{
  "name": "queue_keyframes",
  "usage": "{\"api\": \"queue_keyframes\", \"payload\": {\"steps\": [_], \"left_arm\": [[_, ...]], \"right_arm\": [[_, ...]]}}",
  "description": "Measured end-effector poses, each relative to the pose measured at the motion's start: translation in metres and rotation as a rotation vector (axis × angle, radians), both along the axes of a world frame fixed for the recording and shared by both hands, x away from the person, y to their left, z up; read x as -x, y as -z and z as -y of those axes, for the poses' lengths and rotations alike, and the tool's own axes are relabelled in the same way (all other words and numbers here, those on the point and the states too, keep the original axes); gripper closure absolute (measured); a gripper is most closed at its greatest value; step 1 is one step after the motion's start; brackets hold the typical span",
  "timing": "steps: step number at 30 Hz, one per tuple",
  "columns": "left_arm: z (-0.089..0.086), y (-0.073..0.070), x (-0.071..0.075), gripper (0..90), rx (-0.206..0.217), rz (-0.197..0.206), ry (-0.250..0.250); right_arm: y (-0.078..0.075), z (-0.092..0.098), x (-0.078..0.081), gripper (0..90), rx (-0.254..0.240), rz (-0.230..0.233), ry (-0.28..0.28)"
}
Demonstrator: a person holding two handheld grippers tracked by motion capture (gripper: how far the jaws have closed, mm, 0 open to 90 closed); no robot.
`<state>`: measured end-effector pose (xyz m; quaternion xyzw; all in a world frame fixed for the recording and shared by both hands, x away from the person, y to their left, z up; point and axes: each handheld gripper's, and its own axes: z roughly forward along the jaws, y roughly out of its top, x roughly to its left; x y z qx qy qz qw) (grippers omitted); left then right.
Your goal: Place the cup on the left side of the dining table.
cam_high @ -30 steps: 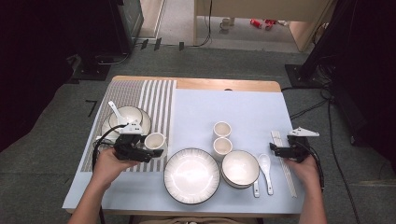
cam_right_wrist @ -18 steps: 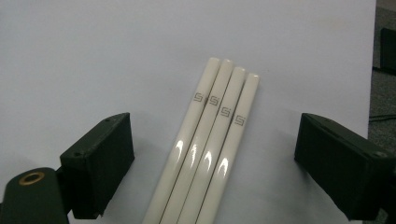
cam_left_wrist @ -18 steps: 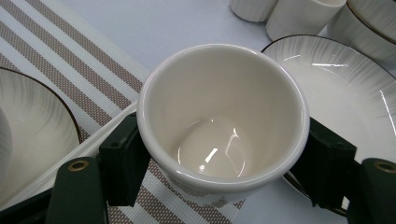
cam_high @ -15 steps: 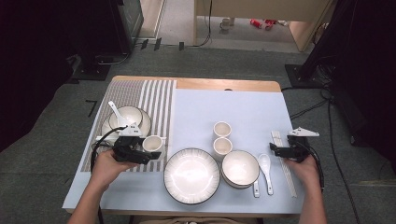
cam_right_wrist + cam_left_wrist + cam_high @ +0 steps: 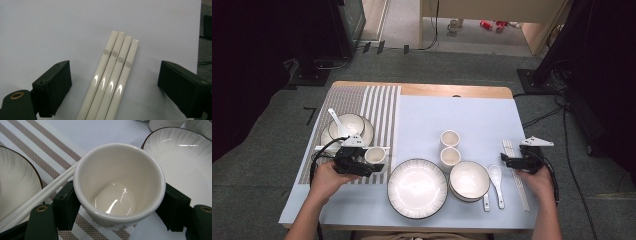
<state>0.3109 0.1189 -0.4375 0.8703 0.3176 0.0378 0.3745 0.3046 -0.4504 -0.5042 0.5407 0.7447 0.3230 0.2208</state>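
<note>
The small cream ceramic cup (image 5: pixel 119 182) stands upright on the striped placemat (image 5: pixel 377 107) beside the dark-rimmed white plate (image 5: pixel 417 188), clasped on both sides by the left gripper (image 5: pixel 371 162) — while the right gripper (image 5: pixel 113 87) gapes wide over four cream chopsticks (image 5: pixel 113 75) on the table (image 5: pixel 472 115).

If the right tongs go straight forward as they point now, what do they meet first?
Probably nothing soon: the right tongs stand open over four white chopsticks, and only bare pale-blue mat lies ahead.

Each chopstick (image 5: pixel 113 72) bears a small square-spiral emblem.
</note>
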Motion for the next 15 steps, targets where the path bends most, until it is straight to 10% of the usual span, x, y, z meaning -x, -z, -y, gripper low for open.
{"api": "queue_keyframes", "payload": {"steps": [15], "left_arm": [[0.0012, 0.0077, -0.0033, 27.9, -0.025, -0.012, -0.002]], "right_arm": [[0.0000, 0.0000, 0.0000, 11.3, 0.000, 0.000, 0.000]]}}
